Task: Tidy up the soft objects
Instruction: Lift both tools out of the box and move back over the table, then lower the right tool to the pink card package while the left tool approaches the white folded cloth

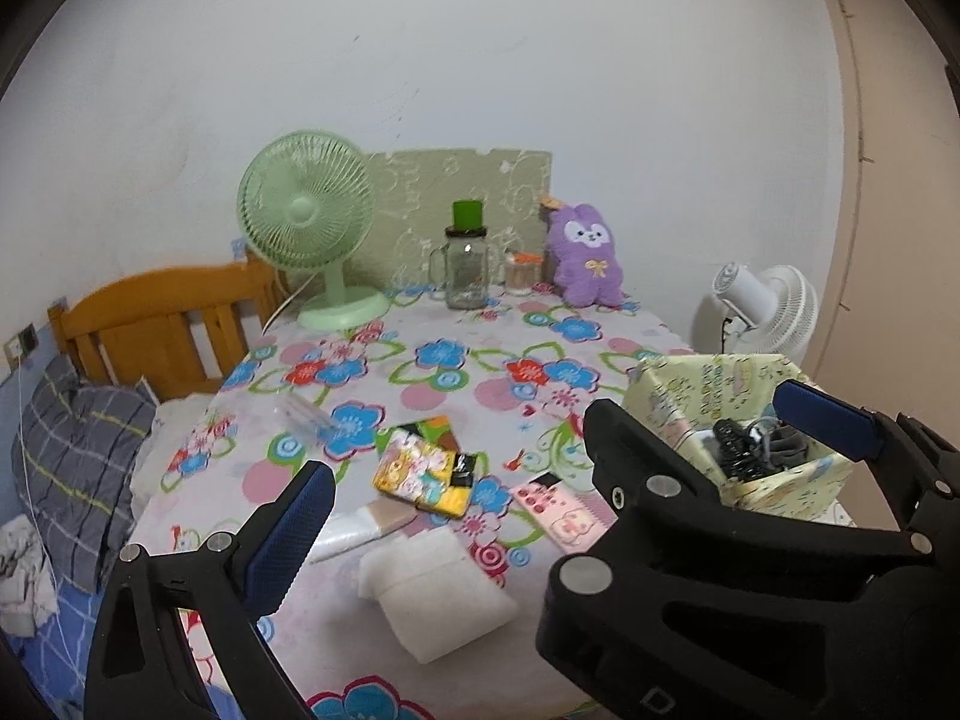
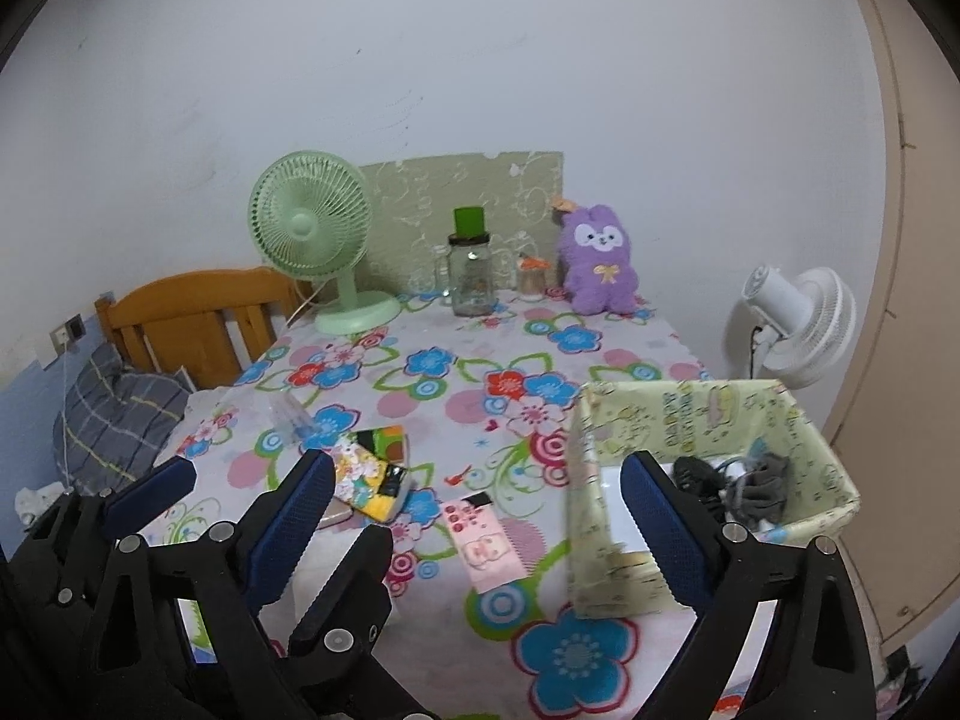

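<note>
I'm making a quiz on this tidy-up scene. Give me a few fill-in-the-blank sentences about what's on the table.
The plush toy at the table's far edge is ___ in colour.
The desk fan left of the glass jar is ___.
The fabric box holds dark ___-coloured items.
Both grippers' jaws stand ___.

Missing: purple; green; grey; open

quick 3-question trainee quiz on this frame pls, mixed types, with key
1. True or false: the purple plush lies inside the fabric bin.
2. Which stands left of the glass jar? A) green fan B) white fan C) the bin
3. Fill in: the left gripper and right gripper are both ____.

Key: 1 false, it sits upright at the table's far edge by the wall. 2 A. 3 open, holding nothing.
</note>
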`<state>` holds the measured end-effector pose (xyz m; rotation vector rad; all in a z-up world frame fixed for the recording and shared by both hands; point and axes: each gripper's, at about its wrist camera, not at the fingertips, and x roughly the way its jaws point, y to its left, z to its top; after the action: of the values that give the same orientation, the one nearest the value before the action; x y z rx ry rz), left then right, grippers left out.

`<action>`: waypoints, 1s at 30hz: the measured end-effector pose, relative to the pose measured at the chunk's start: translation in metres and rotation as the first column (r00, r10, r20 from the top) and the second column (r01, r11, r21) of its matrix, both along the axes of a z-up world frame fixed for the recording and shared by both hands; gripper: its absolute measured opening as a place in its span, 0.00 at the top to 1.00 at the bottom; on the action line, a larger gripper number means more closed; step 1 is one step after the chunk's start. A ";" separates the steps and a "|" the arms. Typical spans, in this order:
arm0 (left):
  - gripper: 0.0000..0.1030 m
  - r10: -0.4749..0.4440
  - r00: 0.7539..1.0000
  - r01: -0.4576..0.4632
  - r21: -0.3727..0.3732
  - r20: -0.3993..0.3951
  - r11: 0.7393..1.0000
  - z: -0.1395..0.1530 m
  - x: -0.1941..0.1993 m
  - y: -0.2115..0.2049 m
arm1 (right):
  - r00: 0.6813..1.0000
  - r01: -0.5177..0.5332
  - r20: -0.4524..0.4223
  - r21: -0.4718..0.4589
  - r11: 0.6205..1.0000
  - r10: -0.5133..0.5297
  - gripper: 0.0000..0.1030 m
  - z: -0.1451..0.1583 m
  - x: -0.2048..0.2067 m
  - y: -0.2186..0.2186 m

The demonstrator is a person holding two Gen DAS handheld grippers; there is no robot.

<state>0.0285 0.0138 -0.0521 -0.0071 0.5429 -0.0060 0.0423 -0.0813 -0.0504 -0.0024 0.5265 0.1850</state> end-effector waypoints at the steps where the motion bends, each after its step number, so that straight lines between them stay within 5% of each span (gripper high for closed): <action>1: 0.01 0.006 1.000 -0.006 -0.005 -0.005 1.000 -0.003 0.001 0.003 | 1.000 -0.006 -0.005 0.001 1.000 0.006 0.06 -0.002 0.001 0.002; 30: 0.03 0.086 0.972 -0.106 -0.081 -0.218 0.991 -0.083 0.033 0.038 | 0.976 -0.090 -0.197 -0.002 0.996 0.088 0.24 -0.084 0.048 0.038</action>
<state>0.0619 0.0523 -0.1347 -0.1257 0.7568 0.0647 0.0898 -0.0432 -0.1343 -0.0180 0.7259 0.2714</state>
